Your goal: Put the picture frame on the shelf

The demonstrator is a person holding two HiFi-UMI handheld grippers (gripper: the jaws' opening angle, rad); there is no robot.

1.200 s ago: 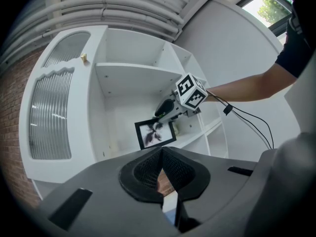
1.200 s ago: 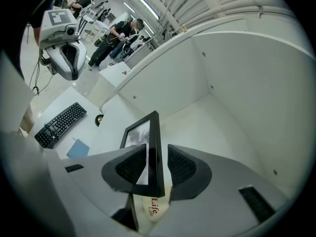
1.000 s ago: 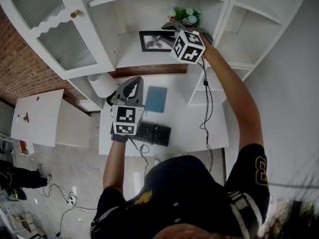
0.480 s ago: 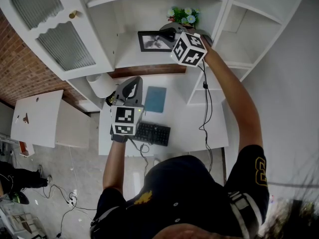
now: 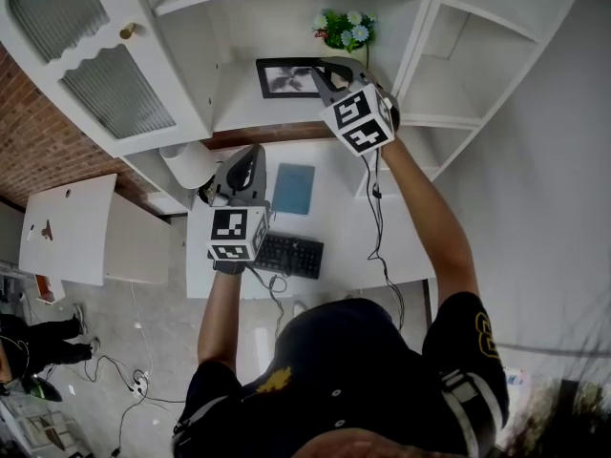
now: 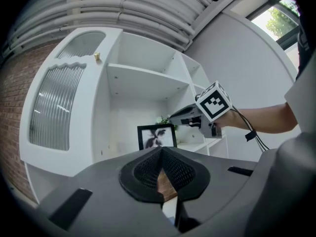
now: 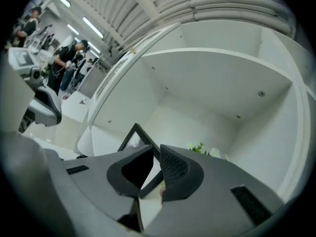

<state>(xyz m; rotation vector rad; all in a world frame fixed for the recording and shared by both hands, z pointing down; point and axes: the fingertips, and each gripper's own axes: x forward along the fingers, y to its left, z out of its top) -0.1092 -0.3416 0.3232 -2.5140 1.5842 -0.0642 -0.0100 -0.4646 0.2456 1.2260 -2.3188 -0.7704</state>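
Observation:
The black picture frame (image 5: pixel 284 77) (image 6: pixel 156 136) stands upright on the white shelf (image 5: pixel 239 103), left of a small plant. My right gripper (image 5: pixel 320 68) (image 7: pixel 154 147) hovers at the frame's upper right corner; its jaws have just been closing and stand nearly together with nothing pressed between the pads. Through the narrow gap the frame's dark edge (image 7: pixel 131 133) shows beyond the tips. In the left gripper view the right gripper (image 6: pixel 173 118) sits just above the frame's corner. My left gripper (image 5: pixel 250 151) (image 6: pixel 161 152) is held level over the desk, shut and empty.
A green plant with pale flowers (image 5: pixel 346 29) stands at the shelf's back right. A cabinet door with ribbed glass (image 5: pixel 95 74) hangs open at left. On the desk (image 5: pixel 344 227) lie a keyboard (image 5: pixel 291 254) and a blue notebook (image 5: pixel 293 189). People (image 7: pixel 74 53) are far off.
The right gripper has drawn back a little from the frame and rolled, its marker cube turning. The frame stays standing on the shelf. The left gripper has kept its place.

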